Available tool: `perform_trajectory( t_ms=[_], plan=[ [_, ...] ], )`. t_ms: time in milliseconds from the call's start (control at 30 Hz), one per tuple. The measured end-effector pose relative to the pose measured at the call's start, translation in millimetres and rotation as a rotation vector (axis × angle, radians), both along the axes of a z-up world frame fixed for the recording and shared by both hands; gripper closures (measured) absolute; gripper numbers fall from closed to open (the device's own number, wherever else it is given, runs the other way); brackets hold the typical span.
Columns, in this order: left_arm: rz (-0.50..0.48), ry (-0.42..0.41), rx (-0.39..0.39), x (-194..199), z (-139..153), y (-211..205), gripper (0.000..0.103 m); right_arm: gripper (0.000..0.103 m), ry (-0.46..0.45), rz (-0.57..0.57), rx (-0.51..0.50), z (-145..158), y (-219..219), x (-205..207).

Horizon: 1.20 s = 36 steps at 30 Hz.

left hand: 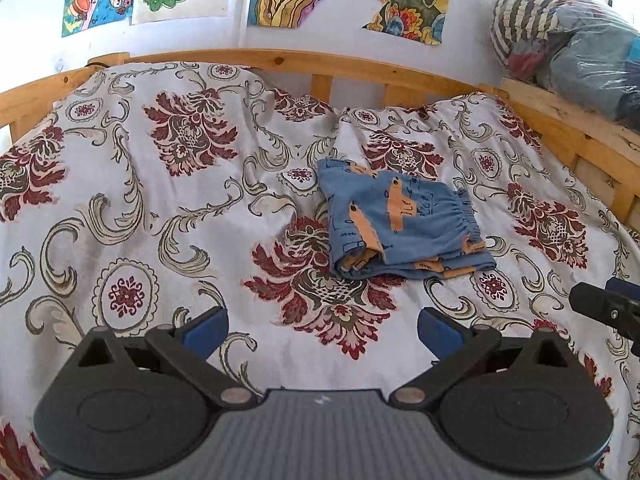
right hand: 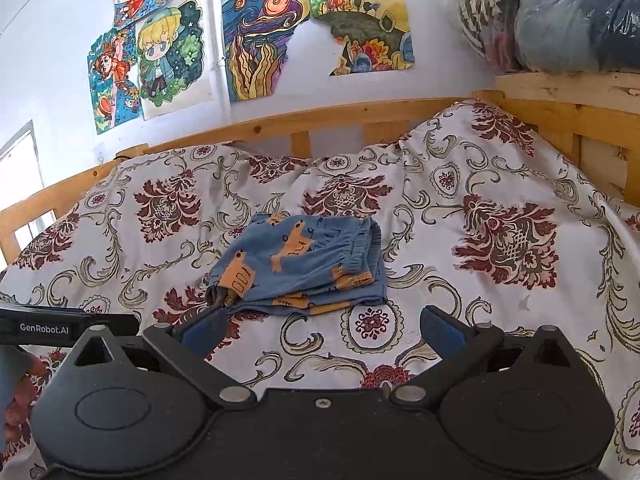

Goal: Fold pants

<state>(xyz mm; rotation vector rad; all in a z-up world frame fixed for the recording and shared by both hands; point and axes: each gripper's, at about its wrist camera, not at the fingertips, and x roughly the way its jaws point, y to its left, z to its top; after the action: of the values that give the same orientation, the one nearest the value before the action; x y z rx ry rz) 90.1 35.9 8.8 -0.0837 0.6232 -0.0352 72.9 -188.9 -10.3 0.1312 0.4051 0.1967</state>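
The blue pants (left hand: 404, 226) with orange animal prints lie folded in a compact stack on the flowered bedspread (left hand: 160, 184), elastic waistband to the right. They also show in the right wrist view (right hand: 304, 266). My left gripper (left hand: 322, 330) is open and empty, held back from the pants, below and left of them. My right gripper (right hand: 320, 330) is open and empty, just short of the pants' near edge. The right gripper's tip shows at the right edge of the left wrist view (left hand: 604, 306); the left gripper's side shows at the left in the right wrist view (right hand: 64, 326).
A wooden bed rail (left hand: 280, 58) runs along the back and right side. Drawings (right hand: 256, 40) hang on the wall. A clear bag of clothes (left hand: 576, 48) sits on the rail at the far right. A window (right hand: 20, 168) is at the left.
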Motion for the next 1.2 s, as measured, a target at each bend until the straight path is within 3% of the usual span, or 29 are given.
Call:
perform_trajectory(
  t_ms=[1200],
  plan=[
    [0.012, 0.002, 0.032, -4.8, -1.8, -5.0, 0.000, 0.001, 0.012, 0.022, 0.000, -9.1, 4.9, -2.3]
  ],
)
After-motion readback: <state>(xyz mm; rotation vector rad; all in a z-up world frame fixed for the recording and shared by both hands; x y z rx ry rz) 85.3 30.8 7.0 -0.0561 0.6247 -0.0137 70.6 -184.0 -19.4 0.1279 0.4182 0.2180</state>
